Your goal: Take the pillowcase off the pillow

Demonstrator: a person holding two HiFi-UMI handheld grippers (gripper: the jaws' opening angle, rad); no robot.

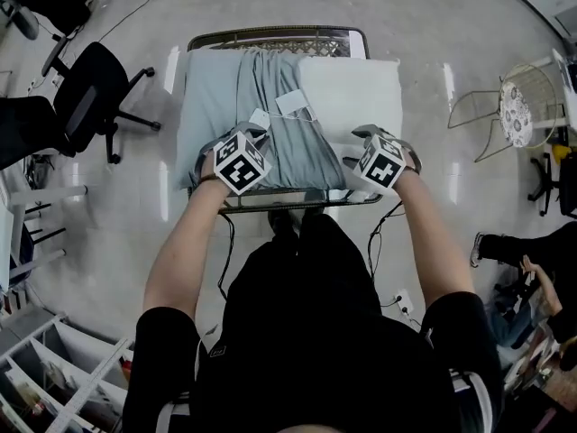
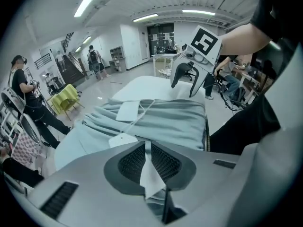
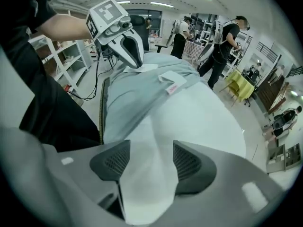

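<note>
My left gripper (image 2: 147, 154) is closed on a thin white strip (image 2: 152, 179) at the near edge of the pillow (image 1: 352, 93). The strip is pinched flat between the two pads, with only a sliver of gap left. My right gripper (image 3: 151, 161) stands with its jaws well apart at the pillow's near right corner. The bare white cloth of that corner fills the space between the pads, though I cannot tell whether they press on it.

The pillowcase (image 1: 212, 97) is pale blue-grey. It covers the pillow's left part and is bunched in long folds across the middle. The right part of the pillow lies uncovered and white. A flat white tag (image 1: 294, 104) lies on the folds near the pillow's middle, with a thin cord running from it. A smaller tag (image 1: 260, 118) sits just beyond my left gripper.

The pillow rests across a metal-framed counter (image 1: 270, 32), whose far rail shows beyond the pillow's far edge. Both grippers point steeply down at the pillow's near edge, one toward each end, well apart from each other.
</note>
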